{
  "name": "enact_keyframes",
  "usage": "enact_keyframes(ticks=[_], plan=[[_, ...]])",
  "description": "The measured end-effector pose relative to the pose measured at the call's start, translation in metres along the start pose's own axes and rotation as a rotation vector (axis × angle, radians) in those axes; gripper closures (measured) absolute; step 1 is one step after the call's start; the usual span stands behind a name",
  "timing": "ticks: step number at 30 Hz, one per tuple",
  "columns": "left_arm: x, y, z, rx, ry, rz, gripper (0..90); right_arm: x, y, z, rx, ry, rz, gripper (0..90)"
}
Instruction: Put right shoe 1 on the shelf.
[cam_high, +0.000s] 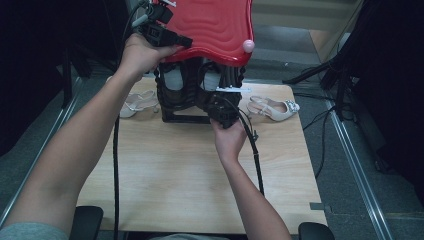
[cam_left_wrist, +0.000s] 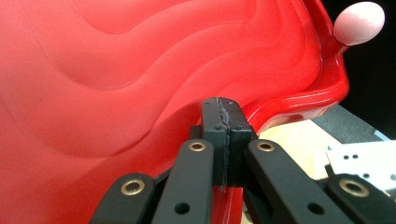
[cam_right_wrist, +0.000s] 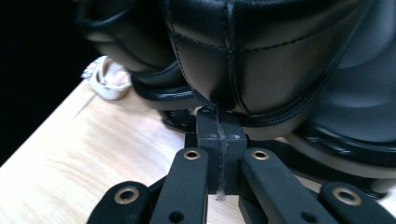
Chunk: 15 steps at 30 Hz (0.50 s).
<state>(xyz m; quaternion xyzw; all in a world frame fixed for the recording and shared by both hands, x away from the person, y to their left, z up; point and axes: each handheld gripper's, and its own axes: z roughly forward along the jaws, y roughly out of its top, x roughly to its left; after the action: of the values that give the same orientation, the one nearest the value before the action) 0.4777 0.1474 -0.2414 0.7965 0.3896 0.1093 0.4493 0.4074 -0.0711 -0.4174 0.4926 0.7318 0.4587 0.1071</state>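
Note:
A red wavy shelf (cam_high: 215, 25) with a pink knob (cam_high: 248, 46) at its corner tops a black rack (cam_high: 185, 119) standing on the table. Black shoes (cam_high: 175, 85) sit under the shelf. My left gripper (cam_high: 186, 42) is up at the shelf's left front edge. In the left gripper view its jaws (cam_left_wrist: 223, 109) are shut, pad against pad, right against the red shelf (cam_left_wrist: 116, 70). My right gripper (cam_high: 210, 100) points into the rack from the front. Its shut tips (cam_right_wrist: 218, 123) touch the back seam of a black leather shoe (cam_right_wrist: 261, 60).
A pale sandal (cam_high: 137, 102) lies left of the rack and another (cam_high: 272, 108) lies to its right, both on the wooden table (cam_high: 175, 175). Cables trail from both grippers toward the near edge. Dark stands and floor rails flank the table.

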Motion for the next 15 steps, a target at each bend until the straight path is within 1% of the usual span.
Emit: enact_keyframes(ticks=[1,5,7,9,12,14,15], plan=[[0.0,0.0,0.0,-0.001,-0.001,0.001,90.0,-0.002,0.0,0.0,0.003,-0.004,0.003,90.0],[0.0,-0.001,-0.001,-0.004,0.001,0.0,90.0,-0.015,0.001,-0.001,0.013,-0.047,0.013,90.0],[0.0,-0.001,-0.001,-0.002,0.002,0.004,90.0,-0.019,0.002,-0.003,0.008,-0.052,0.022,90.0],[0.0,-0.001,-0.001,-0.001,0.005,0.008,90.0,-0.023,0.004,-0.004,0.004,-0.072,0.025,90.0],[0.0,-0.001,-0.001,-0.004,0.005,0.003,90.0,-0.029,0.005,-0.005,-0.003,-0.075,0.033,90.0],[0.0,-0.001,-0.001,-0.002,0.005,0.007,90.0,-0.03,0.006,-0.005,-0.005,-0.083,0.026,90.0],[0.0,-0.001,-0.001,-0.002,0.004,0.007,90.0,-0.03,0.007,-0.005,-0.004,-0.095,0.022,90.0]])
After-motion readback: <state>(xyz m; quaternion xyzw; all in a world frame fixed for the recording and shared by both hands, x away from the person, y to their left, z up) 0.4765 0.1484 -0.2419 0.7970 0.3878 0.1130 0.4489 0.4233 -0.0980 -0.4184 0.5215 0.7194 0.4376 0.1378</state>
